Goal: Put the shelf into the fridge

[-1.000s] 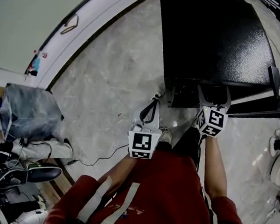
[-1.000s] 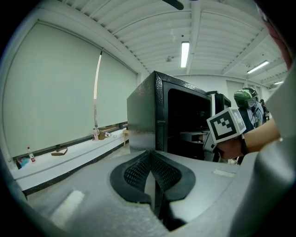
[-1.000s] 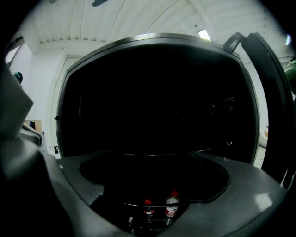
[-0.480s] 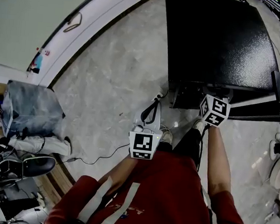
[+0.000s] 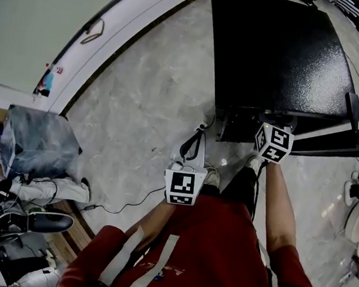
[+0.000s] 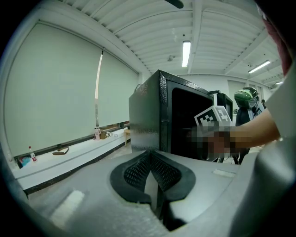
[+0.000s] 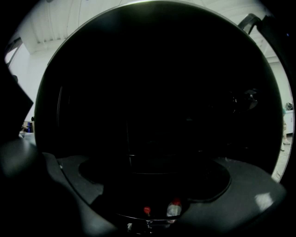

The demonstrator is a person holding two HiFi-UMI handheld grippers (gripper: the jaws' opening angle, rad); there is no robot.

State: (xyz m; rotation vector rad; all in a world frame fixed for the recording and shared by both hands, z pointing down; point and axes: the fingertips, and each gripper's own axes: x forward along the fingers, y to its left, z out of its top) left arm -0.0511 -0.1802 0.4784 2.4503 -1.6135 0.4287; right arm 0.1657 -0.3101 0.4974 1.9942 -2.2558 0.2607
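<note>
On your left gripper [image 6: 150, 162] the mesh-textured pads meet on nothing; your right gripper [image 7: 155, 183] stands wide-jawed inside the boxy, pebble-skinned black fridge [image 5: 279, 48]; the shelf [image 7: 157, 172], a faint straight edge, lies between them, contact unclear.

Floor [image 5: 145, 104]: grey mottled stone, one thin cable [image 5: 122, 206] lying across it. A white ledge [image 5: 118, 28] runs along the wall under pale roller blinds [image 6: 51, 92]. A small bottle [image 6: 31, 154] and a dark flat item [image 6: 59, 151] sit on the ledge, well apart. Ceiling [image 6: 138, 28]: white, ribbed, with lit strip lamps [image 6: 186, 53]. A grey plastic-wrapped bundle [image 5: 36, 140] stands near the ledge's end, with a black chair seat [image 5: 47, 221] near it.
</note>
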